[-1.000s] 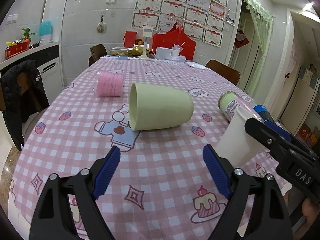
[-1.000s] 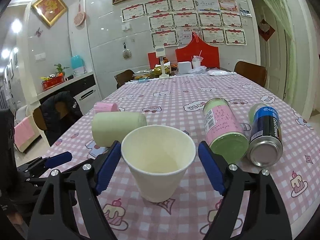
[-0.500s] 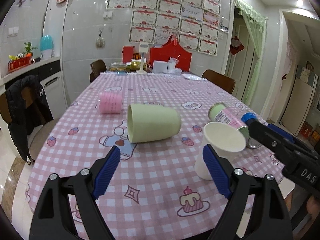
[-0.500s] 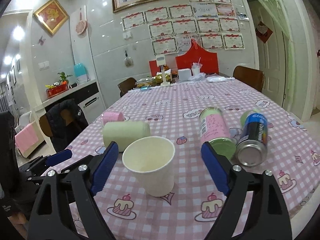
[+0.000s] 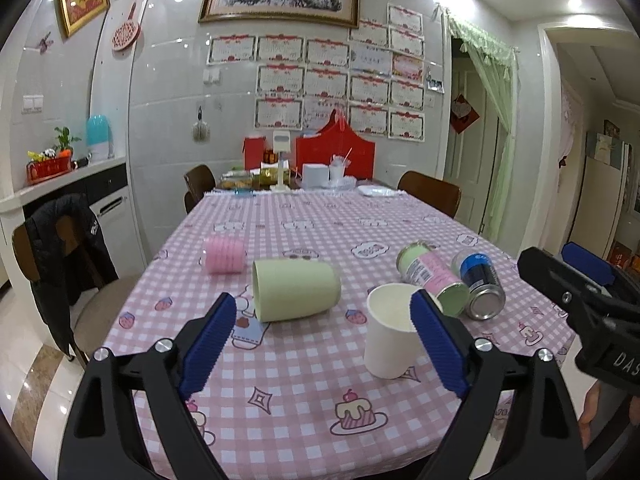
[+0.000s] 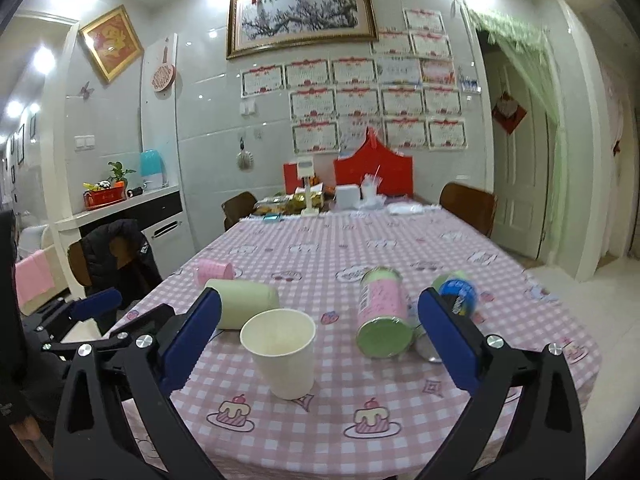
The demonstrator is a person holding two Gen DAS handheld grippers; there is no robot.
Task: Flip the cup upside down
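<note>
**Paper cup upright, both grippers clear of it**

Nearest the cameras, the right gripper (image 6: pixel 320 332) hangs above the table's near edge with its blue pads spread wide and nothing between them — and the left gripper (image 5: pixel 320 336) likewise, its jaws gaping and empty. Neither touches anything; they appear held back and above so that either can come in on the cup without knocking the things around it.

Just beyond them the white paper cup (image 6: pixel 282 354) stands upright, mouth up, on the pink checked tablecloth (image 6: pixel 360 392) near the front edge, apart from its neighbours. It is not yet flipped, so the task looks undone from here. Standing free, it offers both side walls to a grasp.

Behind it lie the bystanders, all on their sides: a pale green cup (image 5: pixel 296 295) to the left, a pink-labelled canister (image 5: pixel 434 278) and a blue can (image 5: pixel 478 282) touching each other on the right, and farther back a small pink cup (image 5: pixel 225 255).
</note>
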